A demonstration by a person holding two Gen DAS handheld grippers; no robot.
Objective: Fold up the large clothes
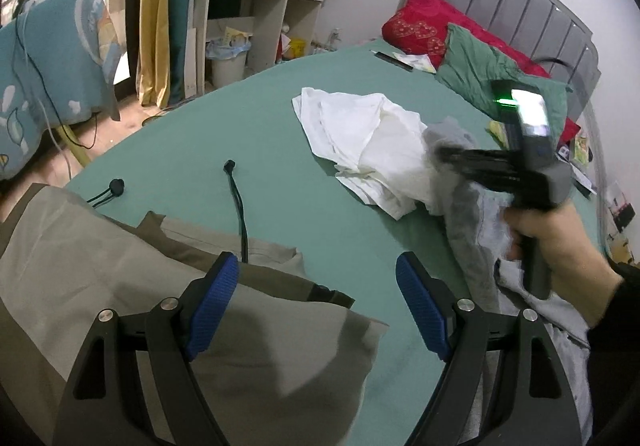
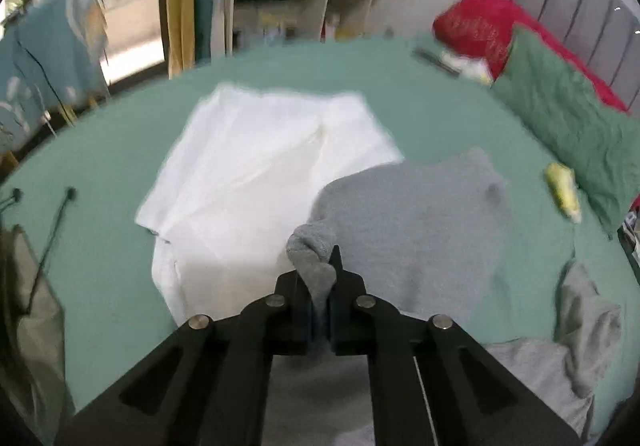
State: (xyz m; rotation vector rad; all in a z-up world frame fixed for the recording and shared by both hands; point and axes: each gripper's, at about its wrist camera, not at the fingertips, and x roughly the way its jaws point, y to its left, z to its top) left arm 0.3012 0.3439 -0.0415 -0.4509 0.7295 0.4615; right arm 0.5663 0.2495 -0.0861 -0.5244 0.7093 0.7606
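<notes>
So the right claw (image 2: pixel 320 278) is clamping down on a bunched edge of the grey garment (image 2: pixel 412 214), which is lying on the green bed (image 2: pixel 280 66) and spreading away to the far right of the claw, partly overlapping the white garment (image 2: pixel 256 166) on its left. The left claw (image 1: pixel 316 306) is hanging wide open with nothing in it, hovering over the near edge of the khaki garment (image 1: pixel 120 266), whose black drawstrings (image 1: pixel 238 206) are trailing onto the sheet.
</notes>
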